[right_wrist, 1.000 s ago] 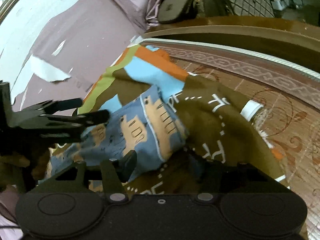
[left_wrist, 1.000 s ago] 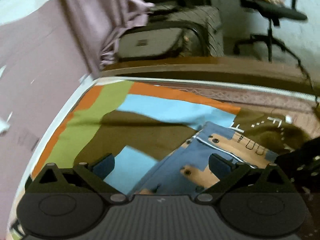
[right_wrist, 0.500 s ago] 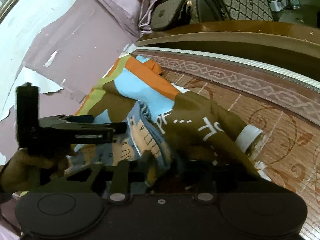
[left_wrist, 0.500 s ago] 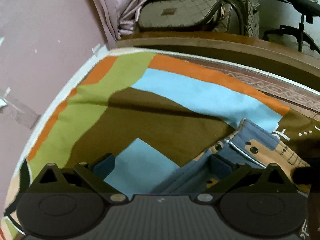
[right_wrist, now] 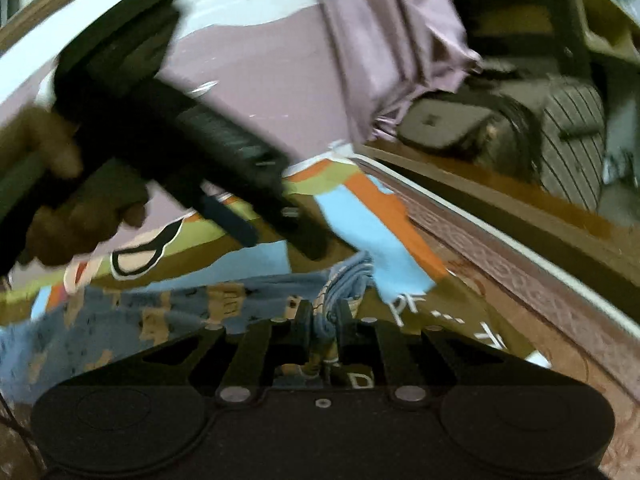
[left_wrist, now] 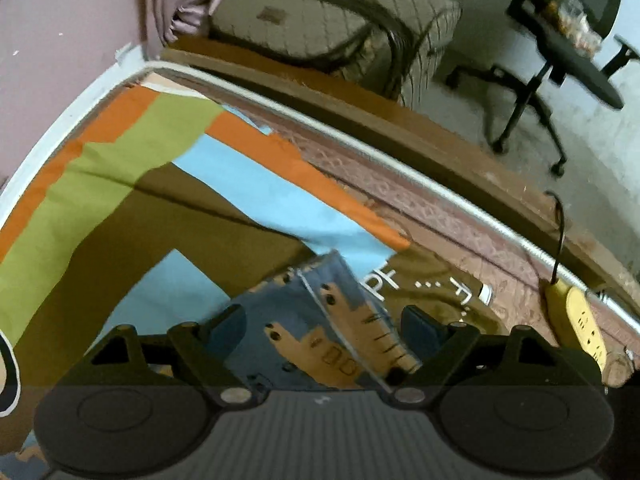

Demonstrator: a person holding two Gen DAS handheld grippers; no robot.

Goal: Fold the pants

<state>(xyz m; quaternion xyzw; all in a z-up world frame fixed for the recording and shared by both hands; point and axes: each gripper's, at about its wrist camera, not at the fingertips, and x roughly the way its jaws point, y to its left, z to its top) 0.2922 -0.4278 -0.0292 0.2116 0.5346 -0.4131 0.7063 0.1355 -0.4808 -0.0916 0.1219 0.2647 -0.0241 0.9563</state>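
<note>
The right hand-held gripper (right_wrist: 322, 324) is closing, its jaws now pinching a bunched fold of the blue patterned pants (right_wrist: 168, 316); a second ago they stood apart with no cloth between them. The left hand-held gripper (left_wrist: 320, 324) has begun to narrow but remains wide, hovering over the pants (left_wrist: 320, 332) with nothing pressed between its pads. The pants lie on the bed, partly over a brown garment with white lettering (left_wrist: 436, 288) and a colour-block sheet (left_wrist: 256, 200). With one edge now caught, the fold looks ready to begin once the left side also takes hold.
</note>
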